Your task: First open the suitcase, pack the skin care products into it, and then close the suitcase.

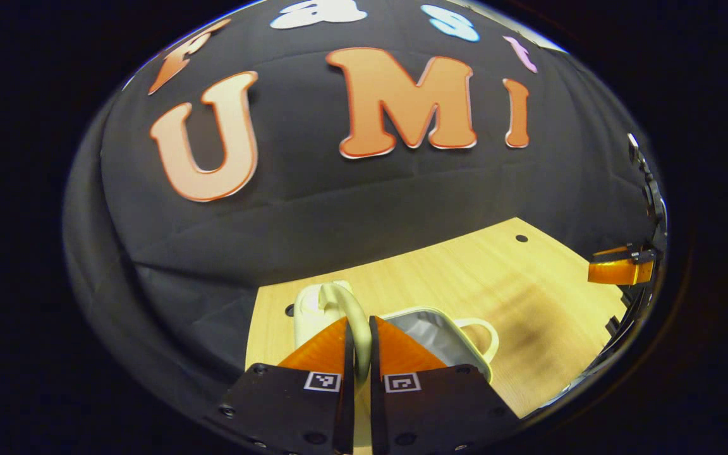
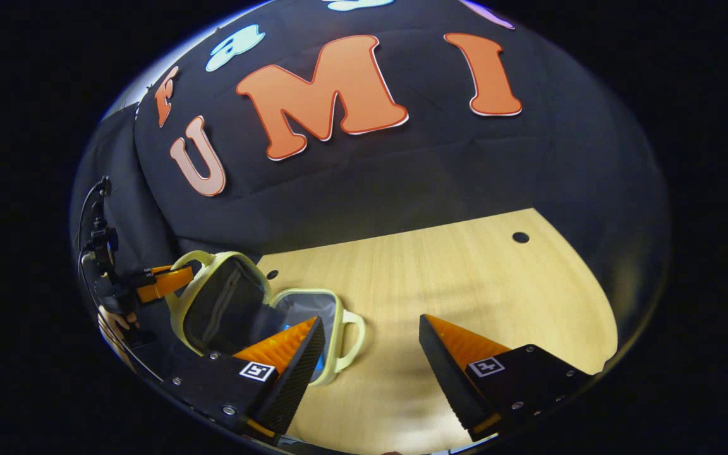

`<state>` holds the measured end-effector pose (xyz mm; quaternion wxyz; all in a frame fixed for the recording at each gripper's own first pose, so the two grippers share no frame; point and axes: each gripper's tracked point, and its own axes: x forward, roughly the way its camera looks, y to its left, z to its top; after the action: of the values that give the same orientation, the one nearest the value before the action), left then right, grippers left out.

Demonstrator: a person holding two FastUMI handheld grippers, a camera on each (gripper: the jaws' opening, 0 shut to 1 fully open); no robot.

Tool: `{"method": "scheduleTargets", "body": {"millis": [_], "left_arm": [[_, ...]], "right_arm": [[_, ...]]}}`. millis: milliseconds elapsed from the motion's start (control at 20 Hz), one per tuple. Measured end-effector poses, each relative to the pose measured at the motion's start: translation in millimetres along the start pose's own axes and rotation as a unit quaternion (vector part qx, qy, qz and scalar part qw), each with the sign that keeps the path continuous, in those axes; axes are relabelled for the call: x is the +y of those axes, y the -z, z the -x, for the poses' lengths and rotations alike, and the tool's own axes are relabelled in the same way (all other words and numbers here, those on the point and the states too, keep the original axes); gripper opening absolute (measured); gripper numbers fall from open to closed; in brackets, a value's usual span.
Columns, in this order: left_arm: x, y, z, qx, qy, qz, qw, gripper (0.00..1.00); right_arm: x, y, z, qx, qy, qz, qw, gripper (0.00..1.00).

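left gripper pinched tight on the suitcase lid's rim | right gripper spread wide, nothing in it, hanging over the wooden table | suitcase lying open on the table's left side, lid tipped up, something blue inside
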<state>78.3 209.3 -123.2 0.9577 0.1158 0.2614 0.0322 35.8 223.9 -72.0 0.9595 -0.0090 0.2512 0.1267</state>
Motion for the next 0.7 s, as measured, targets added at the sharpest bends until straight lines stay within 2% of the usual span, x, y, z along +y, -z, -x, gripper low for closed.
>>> {"method": "scheduleTargets", "body": {"millis": [150,350,550,700], "left_arm": [[-52.0,-0.5,-22.3,0.012,0.007,-0.03,0.999,0.11],[-126.3,7.1,-59.6,0.038,0.042,-0.051,0.997,0.1],[-193.1,49.1,-99.7,0.09,0.071,-0.051,0.992,0.1],[-229.7,82.6,-129.1,0.137,0.074,-0.054,0.986,0.1]], "right_arm": [[-26.1,-4.7,4.6,-0.007,0.006,0.013,1.0,0.95],[-61.0,-7.1,8.2,-0.008,0.011,0.009,1.0,0.95],[-95.1,-0.5,13.6,-0.003,0.023,0.015,1.0,0.95],[-117.2,5.8,14.6,0.003,0.031,0.021,0.999,0.95]]}}
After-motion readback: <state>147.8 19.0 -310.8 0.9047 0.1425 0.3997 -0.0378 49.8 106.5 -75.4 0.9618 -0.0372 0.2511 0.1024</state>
